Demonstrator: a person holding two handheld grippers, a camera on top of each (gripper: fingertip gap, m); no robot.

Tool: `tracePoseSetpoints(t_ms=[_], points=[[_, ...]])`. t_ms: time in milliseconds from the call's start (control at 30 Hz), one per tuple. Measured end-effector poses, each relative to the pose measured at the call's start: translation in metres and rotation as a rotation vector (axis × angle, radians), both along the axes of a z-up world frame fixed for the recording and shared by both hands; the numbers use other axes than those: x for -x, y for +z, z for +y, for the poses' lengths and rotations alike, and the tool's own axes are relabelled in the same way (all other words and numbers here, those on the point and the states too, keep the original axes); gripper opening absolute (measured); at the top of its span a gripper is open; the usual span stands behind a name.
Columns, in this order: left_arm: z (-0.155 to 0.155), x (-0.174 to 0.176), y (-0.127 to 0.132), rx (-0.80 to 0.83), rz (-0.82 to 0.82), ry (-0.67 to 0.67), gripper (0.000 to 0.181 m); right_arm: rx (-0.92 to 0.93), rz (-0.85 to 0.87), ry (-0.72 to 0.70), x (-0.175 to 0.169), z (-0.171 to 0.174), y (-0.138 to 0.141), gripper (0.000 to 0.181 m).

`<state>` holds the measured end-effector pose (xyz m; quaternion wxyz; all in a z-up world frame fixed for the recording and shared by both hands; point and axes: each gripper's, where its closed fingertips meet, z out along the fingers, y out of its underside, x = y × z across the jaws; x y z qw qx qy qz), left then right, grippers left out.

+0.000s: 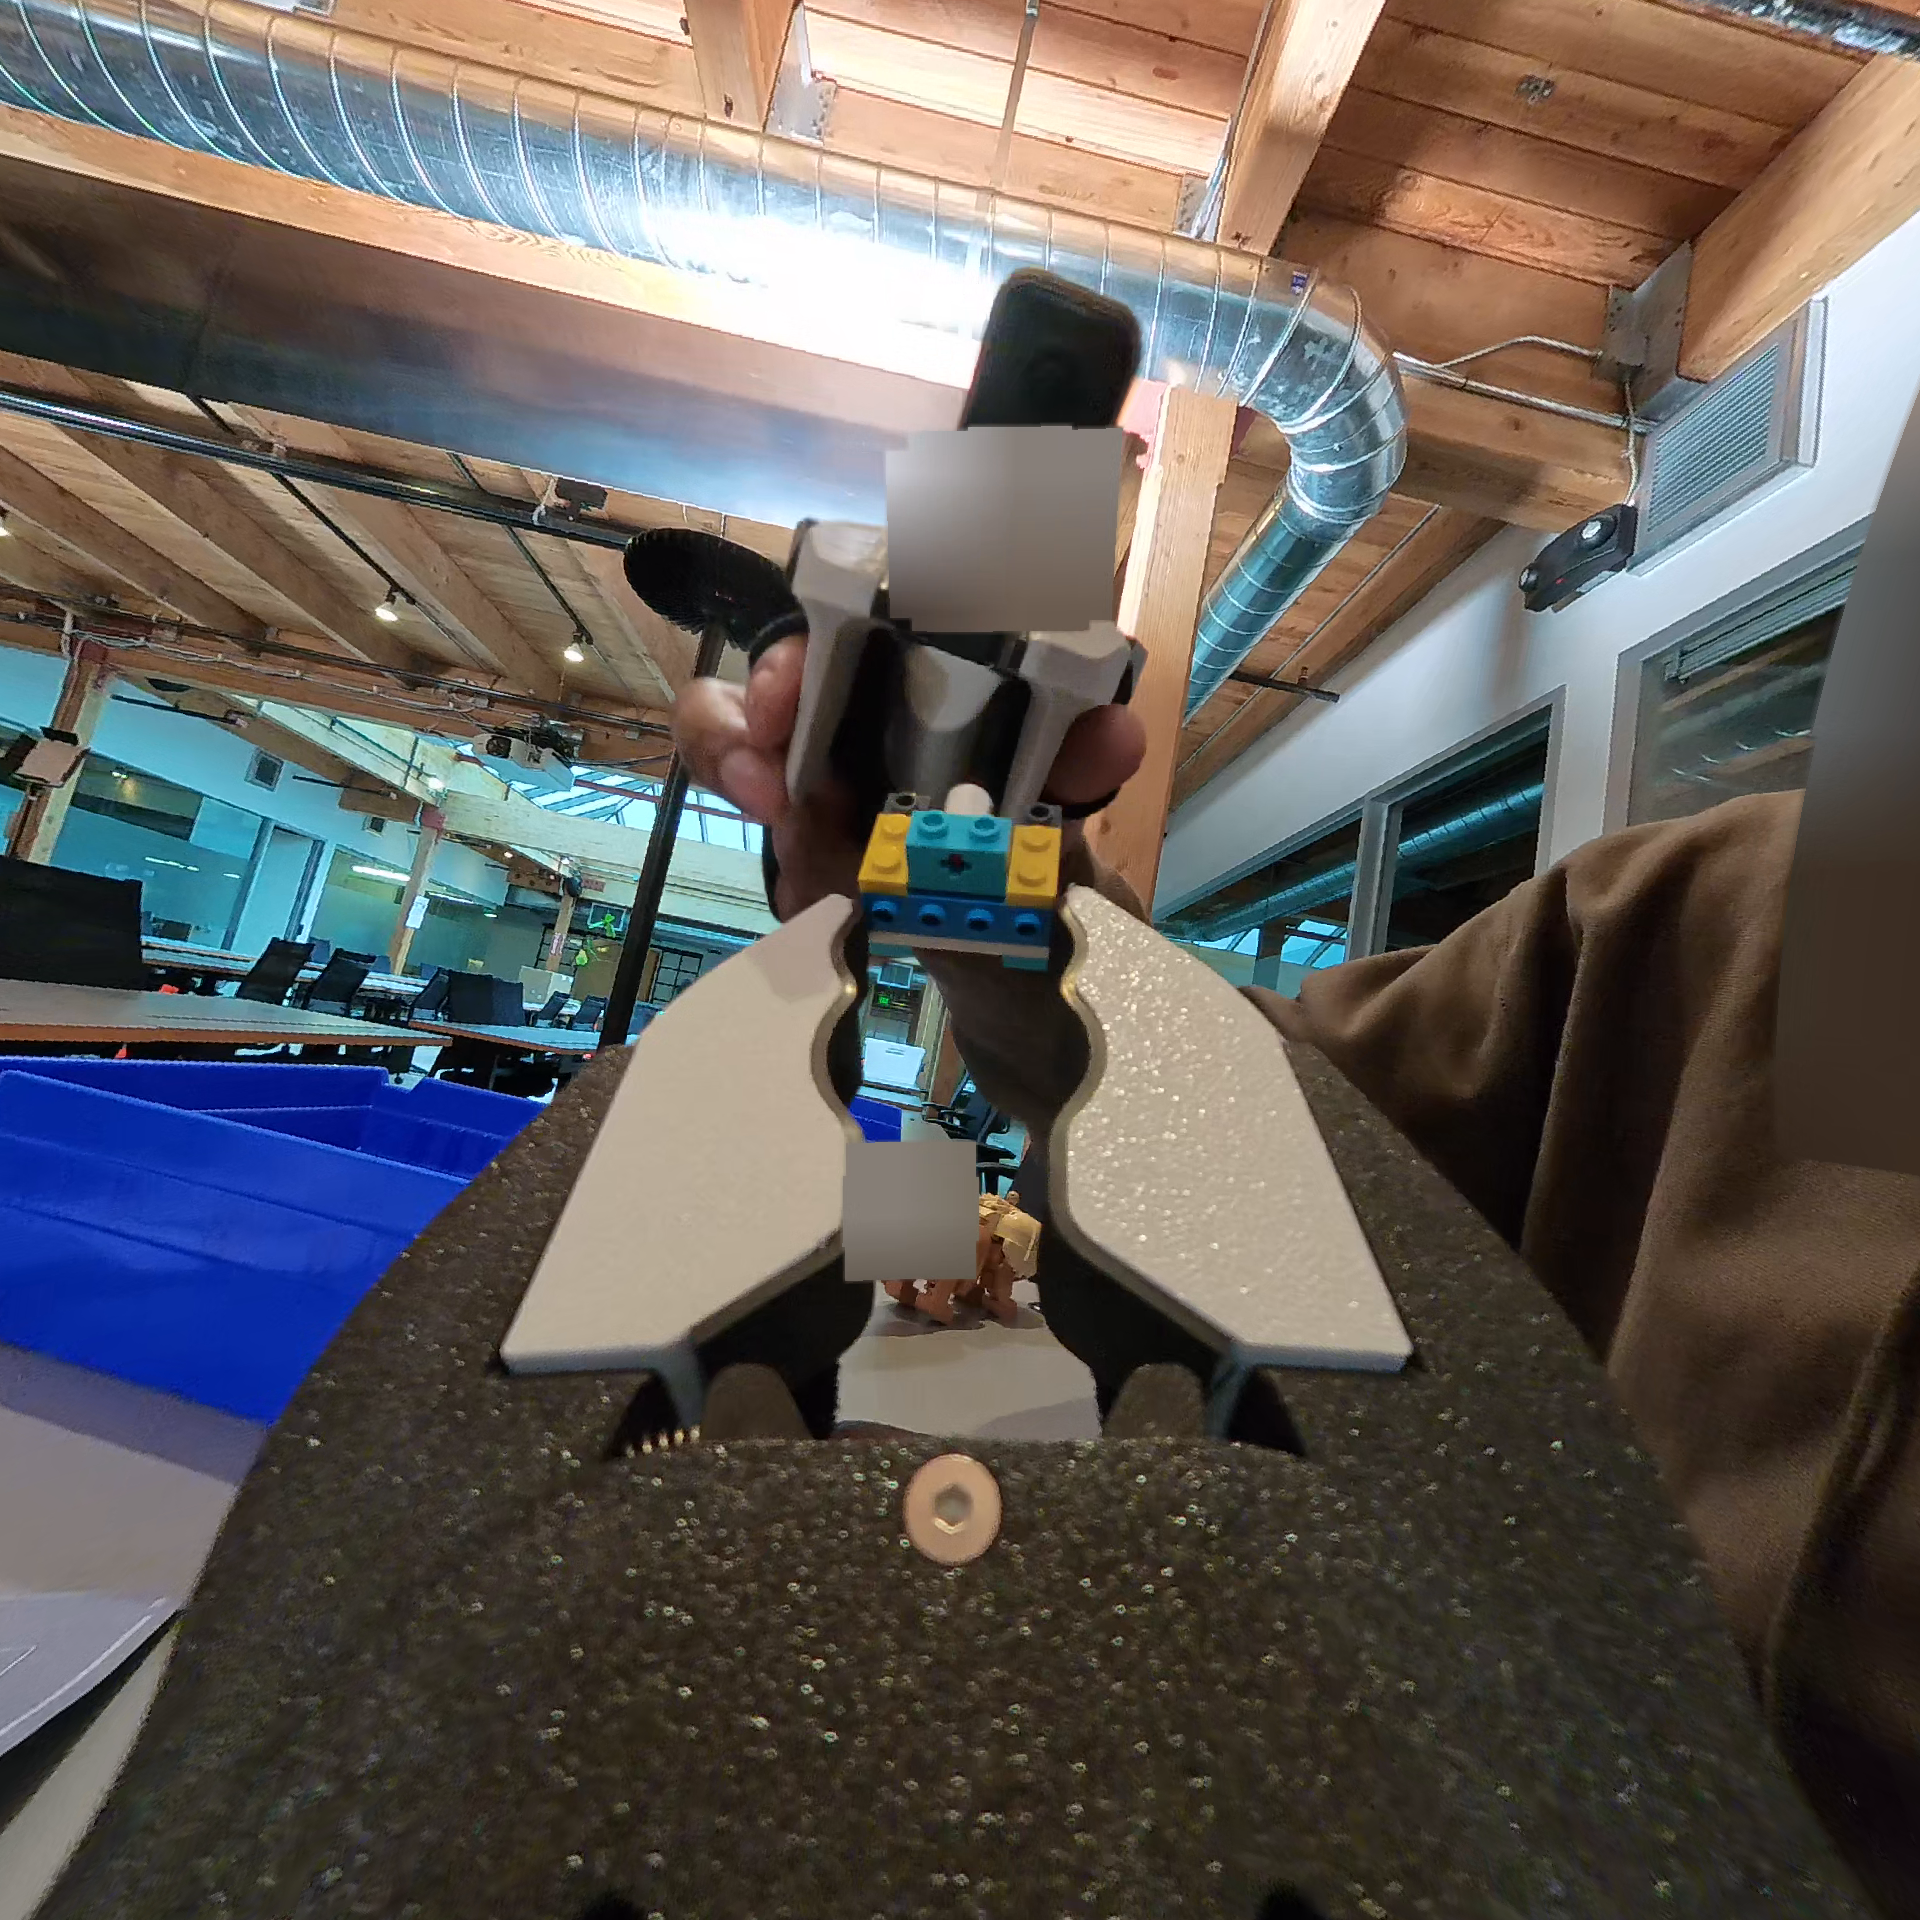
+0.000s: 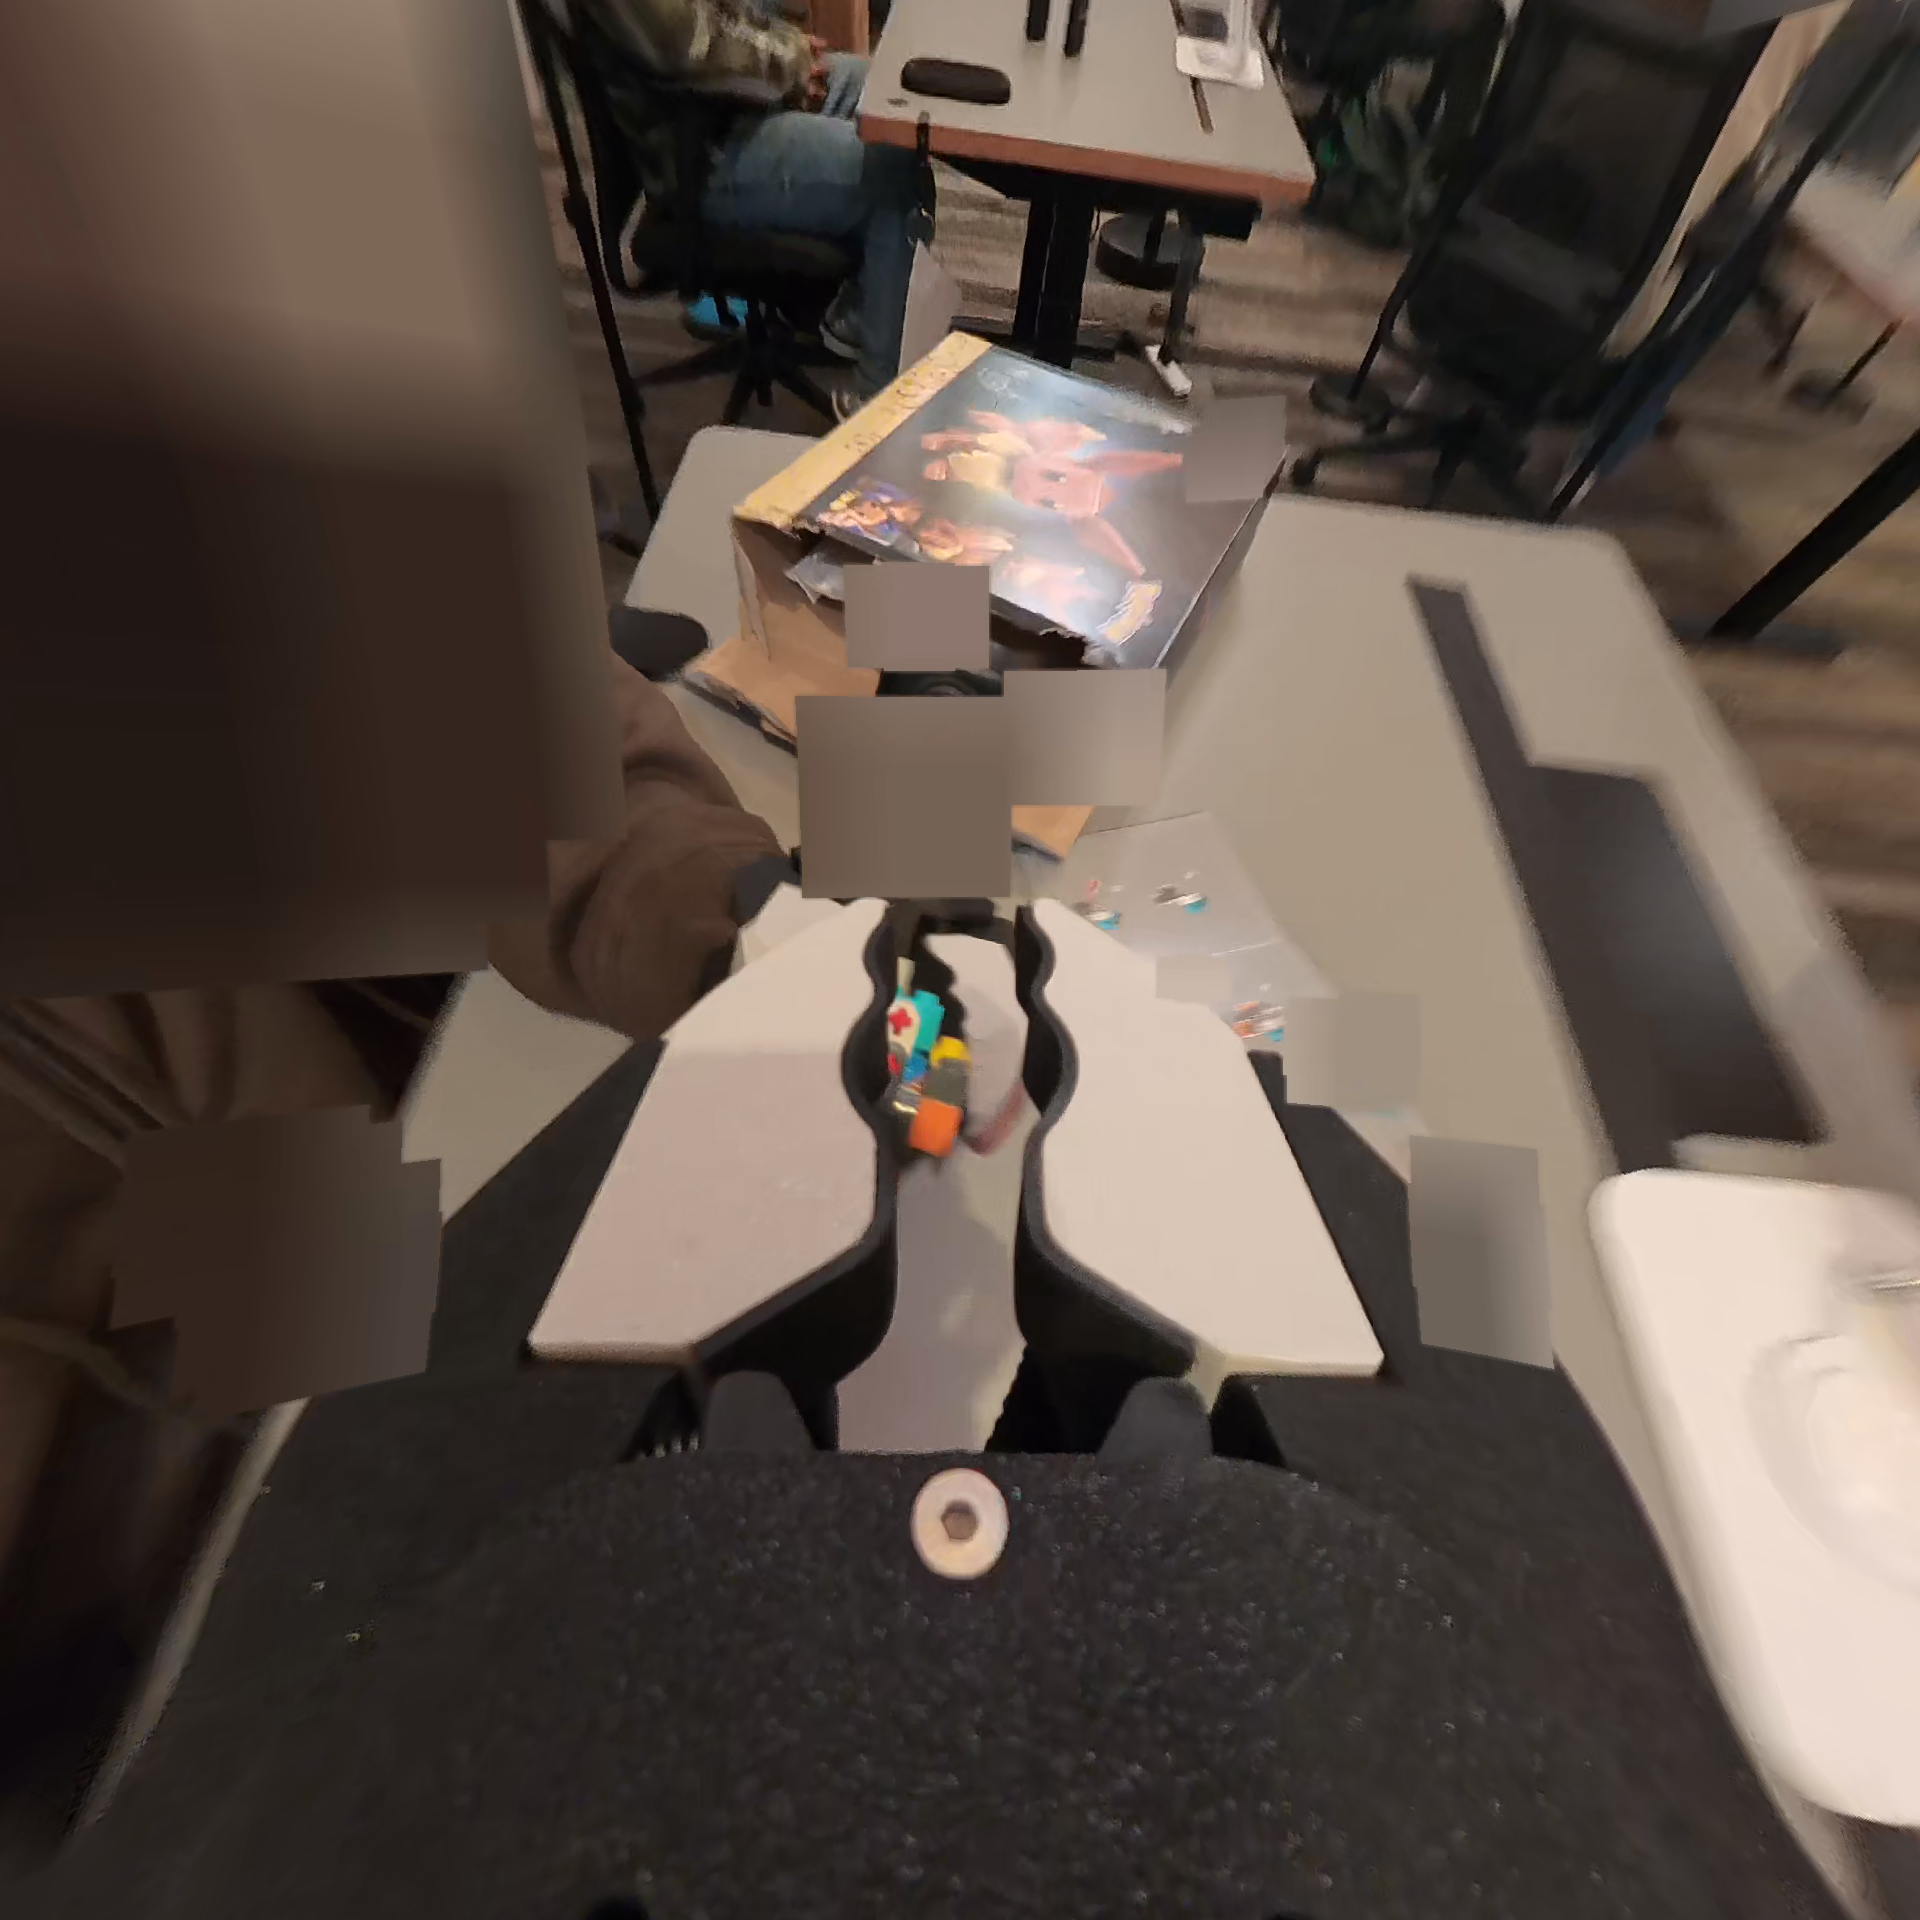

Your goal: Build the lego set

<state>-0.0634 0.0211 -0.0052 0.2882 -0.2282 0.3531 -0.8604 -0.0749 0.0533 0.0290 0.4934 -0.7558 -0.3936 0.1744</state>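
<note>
My left gripper (image 1: 958,925) points upward and is shut on a small lego assembly (image 1: 961,883): a blue plate below, yellow bricks at both ends, a teal brick in the middle. My right gripper (image 1: 925,790) hangs just above it, tips pointing down at its top, with a small white peg (image 1: 966,802) at its tips. In the right wrist view, my right gripper (image 2: 954,925) has a narrow gap between its fingers, and I see nothing clamped there. The assembly (image 2: 925,1060), with an orange piece (image 2: 932,1127), shows through the gap. The left gripper there is hidden by patches.
Blue bins (image 1: 208,1195) stand at the left. A tan lego figure (image 1: 982,1262) stands on the grey table (image 2: 1351,727). An opened lego box (image 2: 1039,488) lies at the table's far side, loose pieces (image 2: 1174,904) near it, a white tray (image 2: 1766,1455) at right. A brown sleeve (image 1: 1558,1143) is close. The left gripper's tips are roughly 5 cm from the right gripper's.
</note>
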Motion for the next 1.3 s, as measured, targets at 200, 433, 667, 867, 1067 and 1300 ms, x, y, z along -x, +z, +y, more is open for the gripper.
tracePoseSetpoints(t_ms=[200,433,667,867,1067,1300], points=[[0.002,0.001,0.000,0.021,0.003,-0.023,0.033,-0.180,-0.565,0.165,-0.031,-0.024,-0.011,0.030],[0.000,-0.002,-0.003,0.028,0.021,-0.059,0.033,-0.291,-0.974,0.357,-0.026,-0.032,-0.025,0.051],[-0.004,-0.003,-0.005,0.022,0.039,-0.094,0.033,-0.313,-1.059,0.467,-0.014,-0.024,-0.039,0.060],[-0.005,-0.003,-0.004,0.023,0.043,-0.103,0.033,-0.360,-1.096,0.485,-0.009,-0.022,-0.047,0.054],[-0.007,-0.002,-0.004,0.016,0.041,-0.114,0.033,-0.365,-1.075,0.481,-0.008,-0.023,-0.046,0.052],[-0.004,-0.003,-0.004,0.019,0.046,-0.090,0.033,-0.376,-1.106,0.481,-0.007,-0.026,-0.047,0.050]])
